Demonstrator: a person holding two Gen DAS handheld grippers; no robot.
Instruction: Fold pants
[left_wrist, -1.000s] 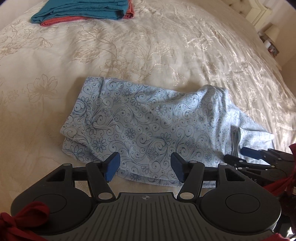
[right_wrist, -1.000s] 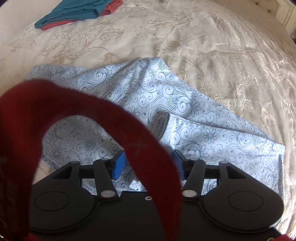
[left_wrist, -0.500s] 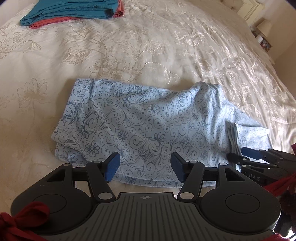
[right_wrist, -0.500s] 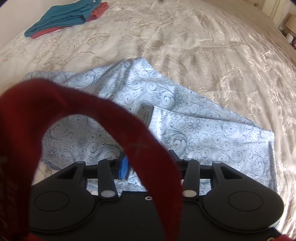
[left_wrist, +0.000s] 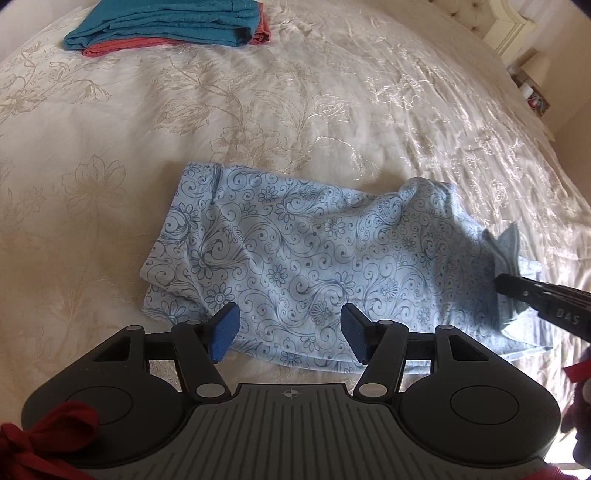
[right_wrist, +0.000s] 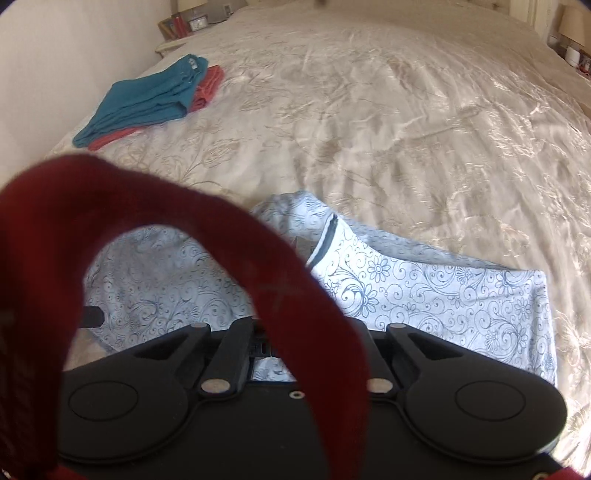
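While the right gripper (left_wrist: 504, 284) is pinching the pants (left_wrist: 314, 266) at three o'clock to lift that end for folding, the left gripper (left_wrist: 288, 334) is waiting, jaws wide and holding nothing, at six o'clock.

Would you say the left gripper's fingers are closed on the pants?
No, the left gripper is open, its blue fingers spread apart above the pants.

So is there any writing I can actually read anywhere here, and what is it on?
"DAS": white letters on the black right gripper, cut off at the picture's edge.
Items on the far shelf: too small and blurred to read.
Nothing else legible.
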